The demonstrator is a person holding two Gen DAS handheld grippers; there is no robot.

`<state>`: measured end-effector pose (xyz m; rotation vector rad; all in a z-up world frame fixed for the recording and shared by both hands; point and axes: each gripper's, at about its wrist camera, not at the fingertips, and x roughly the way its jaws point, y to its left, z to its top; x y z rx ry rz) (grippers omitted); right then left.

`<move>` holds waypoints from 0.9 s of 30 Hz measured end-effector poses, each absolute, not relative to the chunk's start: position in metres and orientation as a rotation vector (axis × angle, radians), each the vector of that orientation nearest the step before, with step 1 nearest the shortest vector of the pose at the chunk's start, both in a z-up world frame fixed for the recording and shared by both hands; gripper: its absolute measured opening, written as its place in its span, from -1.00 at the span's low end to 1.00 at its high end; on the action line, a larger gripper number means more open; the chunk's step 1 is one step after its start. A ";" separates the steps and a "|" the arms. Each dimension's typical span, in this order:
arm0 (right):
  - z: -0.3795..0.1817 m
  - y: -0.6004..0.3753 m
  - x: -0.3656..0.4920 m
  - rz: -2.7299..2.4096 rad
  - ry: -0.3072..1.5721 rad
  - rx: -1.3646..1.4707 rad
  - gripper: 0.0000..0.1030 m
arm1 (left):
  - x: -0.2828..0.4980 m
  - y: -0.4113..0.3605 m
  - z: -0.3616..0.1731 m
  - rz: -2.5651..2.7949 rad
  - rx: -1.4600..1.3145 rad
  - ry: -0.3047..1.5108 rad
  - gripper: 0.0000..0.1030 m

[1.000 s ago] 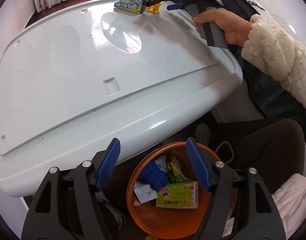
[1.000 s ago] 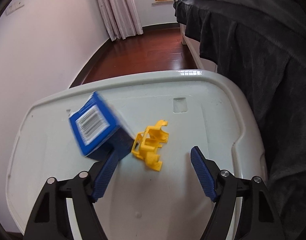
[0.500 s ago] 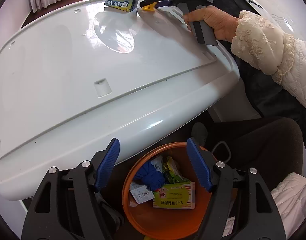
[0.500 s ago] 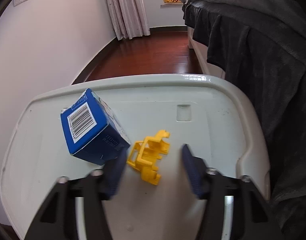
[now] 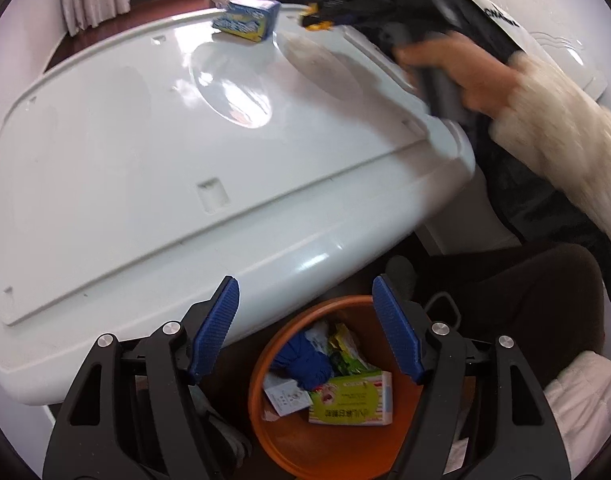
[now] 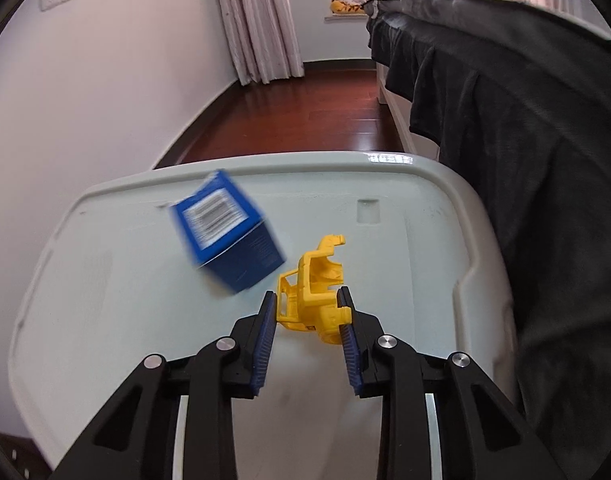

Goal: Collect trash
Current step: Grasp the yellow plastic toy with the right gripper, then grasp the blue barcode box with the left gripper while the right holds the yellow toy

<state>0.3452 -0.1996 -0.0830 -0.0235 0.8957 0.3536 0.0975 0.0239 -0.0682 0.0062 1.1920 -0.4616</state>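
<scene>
While the big white plastic table fills most of the view, a dark bed cover hangs just beside it. Below the table's edge sits an orange bin with a green box, a blue rag and wrappers inside. On the table, a blue box stands near a yellow plastic toy piece. The right gripper has just been closing and now squeezes the yellow piece. The left gripper hangs wide open over the bin, holding nothing.

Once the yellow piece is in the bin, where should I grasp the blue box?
Probably take the blue box across its two long flat side faces, coming from above and the near side: it rests alone on the white lid, barcode end facing up and toward the camera.
</scene>
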 end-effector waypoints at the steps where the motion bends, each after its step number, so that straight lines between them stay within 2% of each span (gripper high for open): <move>1: -0.079 -0.201 0.338 0.362 0.889 -0.028 -0.41 | 0.101 0.026 -0.066 -0.473 -0.025 1.191 0.32; 3: -0.067 -0.206 0.317 0.378 0.875 -0.030 -0.41 | 0.113 0.025 -0.058 -0.475 -0.069 1.177 0.33; 4: -0.062 -0.210 0.309 0.389 0.871 -0.017 -0.41 | 0.118 0.023 -0.056 -0.474 -0.071 1.170 0.46; 6: -0.052 -0.216 0.296 0.395 0.850 -0.009 -0.41 | 0.140 0.016 -0.048 -0.449 -0.049 1.132 0.57; 13: -0.022 -0.234 0.275 0.415 0.778 0.051 -0.41 | 0.242 0.008 -0.026 -0.410 -0.213 1.069 0.73; 23: 0.001 -0.267 0.274 0.416 0.735 0.078 -0.40 | 0.350 -0.006 -0.049 -0.154 -0.348 1.128 0.76; 27: 0.005 -0.280 0.269 0.408 0.726 0.084 -0.40 | 0.365 -0.025 -0.060 -0.074 -0.252 1.117 0.76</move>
